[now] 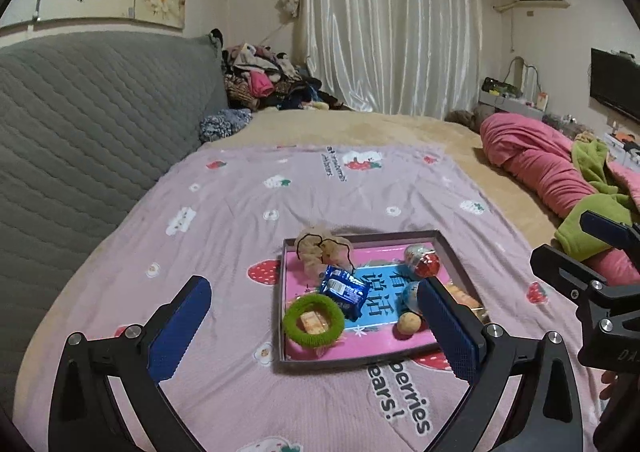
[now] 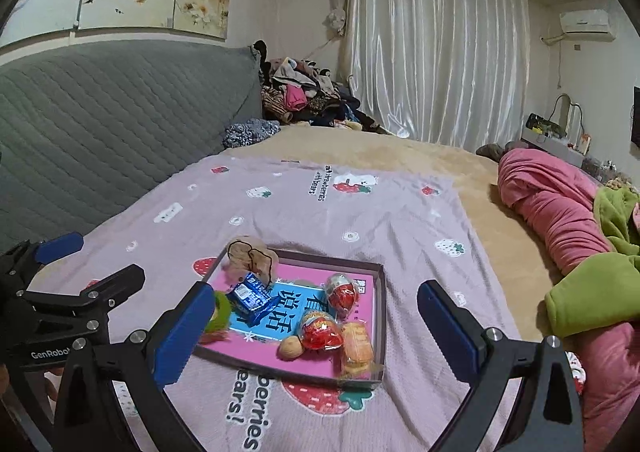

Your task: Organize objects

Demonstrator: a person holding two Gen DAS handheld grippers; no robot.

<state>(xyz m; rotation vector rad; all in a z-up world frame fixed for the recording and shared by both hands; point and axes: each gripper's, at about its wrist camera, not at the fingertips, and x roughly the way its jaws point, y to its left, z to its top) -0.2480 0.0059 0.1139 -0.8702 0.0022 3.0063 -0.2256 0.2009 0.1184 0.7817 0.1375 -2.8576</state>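
On bed, tray [image 2: 382, 316] holds two red eggs [image 2: 342, 294], two scrunchies [image 1: 314, 322], blue packet [image 1: 344, 288], walnut [image 2: 291, 348], biscuit pack [image 2: 357, 348]. Left gripper [image 1: 314, 326], right gripper [image 2: 316, 332] wide open, empty, above tray. Pink quilt [image 2: 556, 212] beside.

L tool [image 1: 312, 326] wide open, R tool [image 2: 316, 328] too

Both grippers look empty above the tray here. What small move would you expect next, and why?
Probably none beyond backing away: the left gripper and right gripper are both open with nothing between their fingers, and every small item in view, from the blue snack packet to the walnut, lies inside the tray. The blanket around it shows no stray items, so the sorting looks finished.
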